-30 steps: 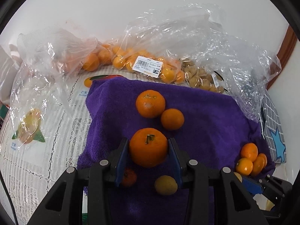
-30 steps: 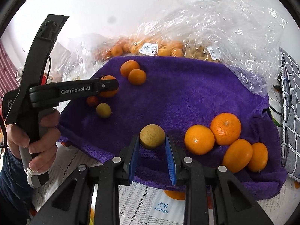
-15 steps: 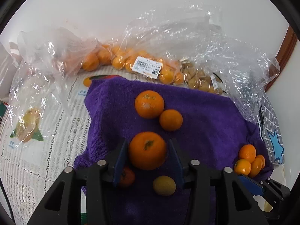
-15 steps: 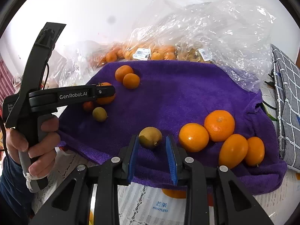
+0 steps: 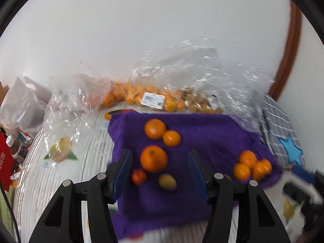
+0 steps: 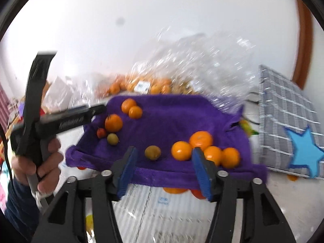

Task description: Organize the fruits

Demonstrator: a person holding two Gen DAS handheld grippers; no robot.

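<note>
A purple towel lies on the table with fruit on it. My left gripper is open and empty, raised above a large orange that rests on the towel beside a small red fruit and a yellow-green fruit. Two more oranges lie farther back. My right gripper is open and empty, pulled back from a yellow-green fruit on the towel. Several oranges cluster at the towel's right.
Clear plastic bags of small oranges and brown fruit line the wall behind the towel. A grey checked cloth with a blue star lies right. A red package and bottle stand far left. The left gripper's handle and hand show in the right wrist view.
Both grippers opened and let go of their fruit: the left released the large orange, the right the yellow-green fruit. Both then rose and pulled back from the towel.
</note>
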